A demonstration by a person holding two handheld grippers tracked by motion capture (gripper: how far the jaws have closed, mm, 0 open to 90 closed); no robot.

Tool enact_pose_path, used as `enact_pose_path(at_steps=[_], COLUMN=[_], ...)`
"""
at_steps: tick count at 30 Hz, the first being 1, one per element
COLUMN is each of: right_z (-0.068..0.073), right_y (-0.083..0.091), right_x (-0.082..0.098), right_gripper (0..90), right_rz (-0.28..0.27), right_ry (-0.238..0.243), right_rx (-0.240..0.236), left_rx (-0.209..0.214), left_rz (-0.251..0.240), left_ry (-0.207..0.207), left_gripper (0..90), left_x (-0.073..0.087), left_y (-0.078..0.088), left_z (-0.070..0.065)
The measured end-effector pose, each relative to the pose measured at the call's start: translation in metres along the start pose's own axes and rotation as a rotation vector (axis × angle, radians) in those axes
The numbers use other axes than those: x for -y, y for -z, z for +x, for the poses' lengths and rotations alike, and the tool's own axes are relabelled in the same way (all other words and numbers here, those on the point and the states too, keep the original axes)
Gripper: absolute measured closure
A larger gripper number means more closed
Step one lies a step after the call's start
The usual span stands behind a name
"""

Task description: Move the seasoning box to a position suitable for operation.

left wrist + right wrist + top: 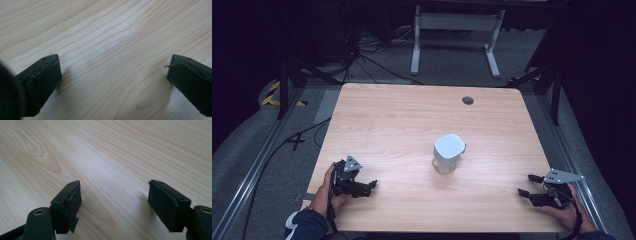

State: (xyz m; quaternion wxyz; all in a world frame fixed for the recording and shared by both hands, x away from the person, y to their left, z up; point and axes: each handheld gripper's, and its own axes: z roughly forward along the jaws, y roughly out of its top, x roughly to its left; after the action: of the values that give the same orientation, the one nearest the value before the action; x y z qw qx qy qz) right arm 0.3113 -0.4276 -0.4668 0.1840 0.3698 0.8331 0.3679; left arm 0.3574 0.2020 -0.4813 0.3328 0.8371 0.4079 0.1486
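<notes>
A small clear jar with a white square-ish lid [448,152] stands upright near the middle of the wooden table [402,115]. My left gripper [371,187] rests low over the table's front left, held by a hand, its jaws pointing right. In the left gripper view the left gripper [113,62] is open, with bare wood between its black pads [45,77]. My right gripper [526,184] sits at the front right, pointing left toward the jar. The right gripper view shows the right gripper [114,183] open as well, nothing between its pads [165,202].
A dark round cable hole [468,100] lies near the table's far edge. Beyond the table stand the white legs of another desk [457,40], with cables on the grey floor [377,50]. Metal rails [257,165] run along both sides.
</notes>
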Motion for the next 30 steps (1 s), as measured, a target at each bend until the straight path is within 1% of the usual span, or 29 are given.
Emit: enact_pose_path(at_steps=[3,4,5,6,7,8,9,10,11,12,14,15,16,17,18,19,20,21,23,24,25,26,28,30], right_z=[0.000,0.000,0.000,0.000,0.000,0.000,0.000,0.000,-0.001,-0.001,-0.001,-0.001,-0.002,-0.002,-0.002,-0.002,-0.002,-0.001,0.000,0.000,0.000,0.001,0.003,0.006], right_y=[0.000,0.000,0.000,0.000,0.000,-0.001,-0.001,-0.001,-0.001,-0.001,-0.002,-0.002,-0.001,0.000,0.002,0.002,0.003,0.002,-0.004,-0.004,-0.011,-0.013,-0.014,-0.013], right_x=[0.000,0.000,0.000,-0.001,-0.002,-0.002,-0.002,-0.003,-0.004,-0.005,-0.008,-0.010,-0.012,-0.014,-0.017,-0.021,-0.024,-0.027,-0.035,-0.035,-0.044,-0.049,-0.058,-0.065], right_gripper=[27.0,27.0,27.1,27.3,27.6,27.8,27.8,28.3,29.5,30.6,35.3,39.0,48.9,54.1,55.8,60.2,64.4,67.6,72.8,72.8,77.4,80.0,83.8,86.6], right_rz=[0.002,0.001,0.002,0.006,0.009,0.015,0.015,0.017,0.020,0.021,0.034,0.034,0.018,0.001,-0.019,-0.038,-0.062,-0.074,-0.070,-0.070,-0.064,-0.074,-0.100,-0.119], right_ry=[-0.003,-0.002,-0.002,-0.001,0.001,0.006,0.006,0.005,0.009,0.008,-0.002,0.002,0.002,-0.001,0.003,0.000,0.008,0.029,0.057,0.057,0.062,0.059,0.087,0.102], right_rx=[-0.002,-0.001,-0.002,-0.003,-0.006,-0.007,-0.007,-0.009,-0.014,-0.013,0.003,0.014,0.003,-0.018,-0.013,-0.012,-0.023,-0.024,-0.014,-0.014,-0.023,-0.026,-0.052,-0.071], left_rx=[0.017,0.027,0.033,0.044,0.044,0.053,0.053,0.065,0.069,0.080,0.102,0.117,0.121,0.120,0.121,0.120,0.119,0.120,0.121,0.121,0.120,0.120,0.120,0.120], left_rz=[-0.014,-0.009,-0.012,-0.012,-0.012,-0.011,-0.011,-0.005,-0.013,-0.012,-0.012,-0.005,-0.004,-0.012,-0.014,-0.013,-0.013,-0.013,-0.013,-0.013,-0.012,-0.012,-0.013,-0.013], left_ry=[-0.025,-0.031,-0.049,-0.048,-0.048,-0.067,-0.067,-0.086,-0.085,-0.096,-0.114,-0.132,-0.141,-0.137,-0.138,-0.137,-0.137,-0.137,-0.143,-0.143,-0.141,-0.142,-0.142,-0.141], left_gripper=[0.0,0.0,0.0,0.0,0.0,0.1,0.1,0.1,0.3,0.3,0.3,0.3,0.2,0.2,0.2,0.2,0.2,0.2,0.2,0.2,0.2,0.3,0.3,0.3], left_x=[-0.002,-0.002,-0.002,-0.002,-0.002,-0.004,-0.004,-0.005,-0.006,-0.007,-0.009,-0.010,-0.011,-0.012,-0.012,-0.012,-0.012,-0.012,-0.012,-0.012,-0.012,-0.012,-0.012,-0.012], left_y=[-0.003,-0.002,-0.003,-0.003,-0.003,-0.004,-0.004,-0.005,-0.006,-0.007,-0.009,-0.010,-0.010,-0.011,-0.012,-0.012,-0.012,-0.012,-0.012,-0.012,-0.012,-0.012,-0.012,-0.012], left_z=[-0.002,-0.002,-0.002,-0.004,-0.004,-0.007,-0.007,-0.010,-0.012,-0.014,-0.014,-0.013,-0.013,-0.013,-0.013,-0.013,-0.013,-0.013,-0.013,-0.013,-0.013,-0.013,-0.013,-0.013])
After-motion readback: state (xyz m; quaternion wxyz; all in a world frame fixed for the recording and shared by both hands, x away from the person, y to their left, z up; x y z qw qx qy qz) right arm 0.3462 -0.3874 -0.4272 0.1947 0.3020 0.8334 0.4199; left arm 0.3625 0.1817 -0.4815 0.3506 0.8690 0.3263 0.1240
